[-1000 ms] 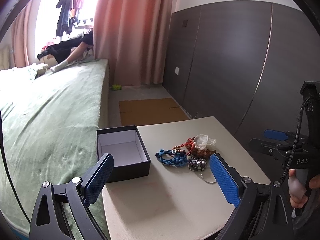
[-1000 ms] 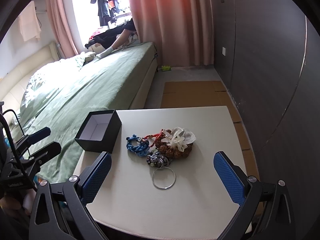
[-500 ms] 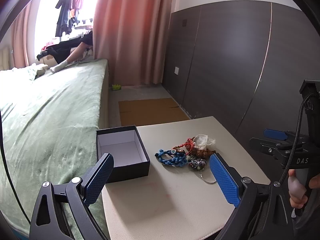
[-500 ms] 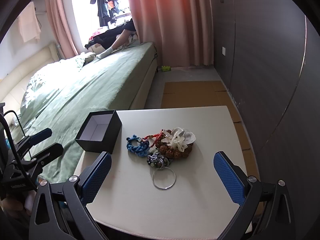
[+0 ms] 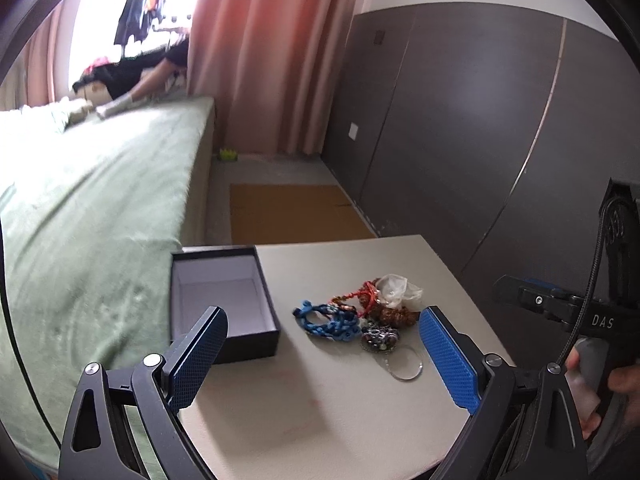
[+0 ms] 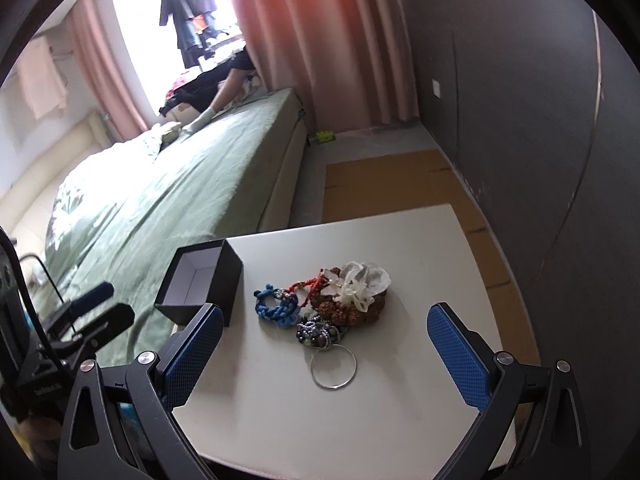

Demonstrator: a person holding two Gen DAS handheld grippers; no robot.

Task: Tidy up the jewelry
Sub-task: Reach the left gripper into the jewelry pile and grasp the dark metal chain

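A heap of jewelry lies mid-table: a blue braided bracelet [image 5: 326,320] [image 6: 277,307], a brown bead bracelet with a white flower piece [image 6: 354,290], a dark beaded piece [image 6: 318,332] and a silver bangle [image 6: 334,368] [image 5: 404,364]. An open black box [image 5: 224,302] [image 6: 202,284] with a pale lining stands at the table's left edge. My left gripper [image 5: 320,360] is open, above the near table and short of the heap. My right gripper [image 6: 324,354] is open too, with the bangle between its pads from this view, well above it.
The white table [image 6: 420,248] is small; a green-covered bed [image 5: 88,216] abuts its left side. A dark panelled wall [image 5: 460,120] runs along the right. Cardboard [image 5: 288,212] lies on the floor beyond. A person leans over the bed's far end [image 6: 224,92].
Both cameras have moved in toward the table, the right one more, so the jewelry looks larger. Both grippers stay open and nothing on the table has moved.
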